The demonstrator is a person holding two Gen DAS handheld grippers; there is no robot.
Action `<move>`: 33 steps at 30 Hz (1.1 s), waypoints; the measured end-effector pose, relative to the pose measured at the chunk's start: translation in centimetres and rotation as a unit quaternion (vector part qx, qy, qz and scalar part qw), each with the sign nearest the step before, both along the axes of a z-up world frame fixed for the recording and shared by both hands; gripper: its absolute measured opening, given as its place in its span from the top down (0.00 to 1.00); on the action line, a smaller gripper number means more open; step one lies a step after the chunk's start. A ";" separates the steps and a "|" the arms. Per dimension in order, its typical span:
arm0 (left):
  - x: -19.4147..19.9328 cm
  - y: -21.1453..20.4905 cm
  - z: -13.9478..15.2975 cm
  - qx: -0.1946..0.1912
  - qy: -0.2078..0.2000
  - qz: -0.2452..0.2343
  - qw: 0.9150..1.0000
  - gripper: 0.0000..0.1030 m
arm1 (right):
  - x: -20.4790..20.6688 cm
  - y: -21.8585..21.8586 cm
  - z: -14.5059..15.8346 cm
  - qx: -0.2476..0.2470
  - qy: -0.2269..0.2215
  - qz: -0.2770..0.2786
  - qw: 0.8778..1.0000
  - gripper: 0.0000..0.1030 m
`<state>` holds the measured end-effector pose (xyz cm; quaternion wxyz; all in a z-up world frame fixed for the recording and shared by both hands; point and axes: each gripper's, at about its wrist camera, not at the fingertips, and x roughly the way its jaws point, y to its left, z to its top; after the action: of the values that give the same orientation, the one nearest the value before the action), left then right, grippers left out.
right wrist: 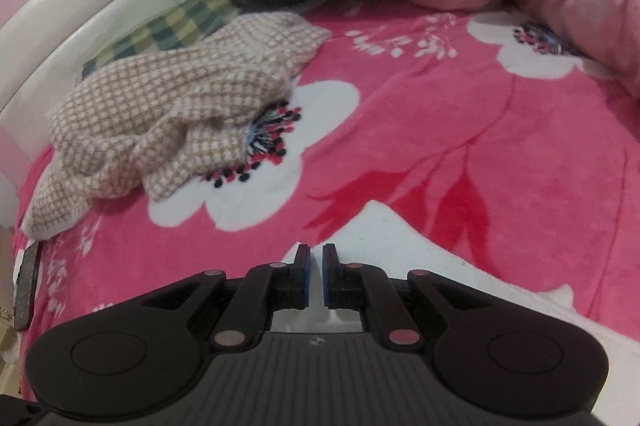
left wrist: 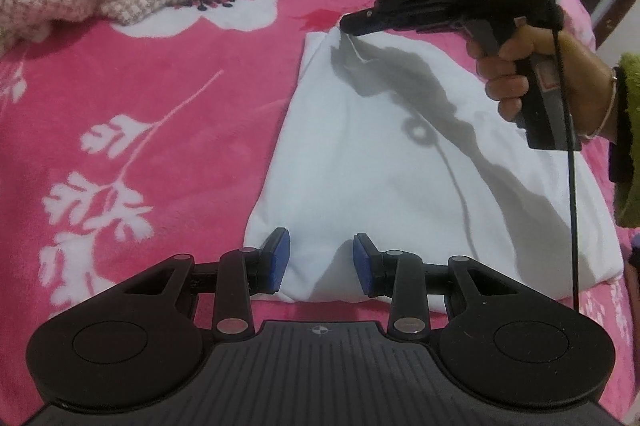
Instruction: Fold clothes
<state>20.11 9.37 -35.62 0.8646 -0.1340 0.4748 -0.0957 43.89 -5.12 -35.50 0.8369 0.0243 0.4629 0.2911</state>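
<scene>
A folded white cotton garment [left wrist: 400, 185] is seen lying flat on the pink fleece bed blanket with white flowers [left wrist: 140, 97]. The left tongs [left wrist: 321, 262] are held released, blue pads wide apart over the garment's near hem at 6 o'clock. The right tongs [right wrist: 316, 276] are nearly clenched, only a thin gap showing; whether cloth is pinched cannot be told, though their tip is seen at the garment's far corner at 12 o'clock. A crumpled beige checked knit [right wrist: 160, 113] is left at 10 o'clock.
</scene>
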 end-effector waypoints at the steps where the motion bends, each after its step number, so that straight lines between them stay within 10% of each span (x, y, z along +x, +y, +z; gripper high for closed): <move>1: 0.0 0.1 0.0 -0.002 0.000 -0.002 1.000 0.66 | 0.3 0.4 -0.4 -0.008 0.005 0.005 1.000 0.95; 13: -0.2 0.4 0.5 -0.008 -0.006 -0.022 1.000 0.66 | 0.8 -1.8 2.3 -0.053 -0.036 -0.091 0.994 0.95; 25: -0.5 1.2 2.7 0.008 -0.014 0.013 1.000 0.64 | -11.7 -13.8 11.4 -0.106 -0.029 -0.146 0.983 0.94; 33: -2.2 0.8 4.3 0.045 -0.023 0.036 0.998 0.64 | -21.7 -25.6 12.8 -0.246 0.027 -0.255 0.935 0.94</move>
<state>17.91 10.19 -31.36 0.8831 -0.1095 0.4539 -0.0456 22.16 -30.76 -22.73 0.8500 -0.0574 0.5207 -0.0562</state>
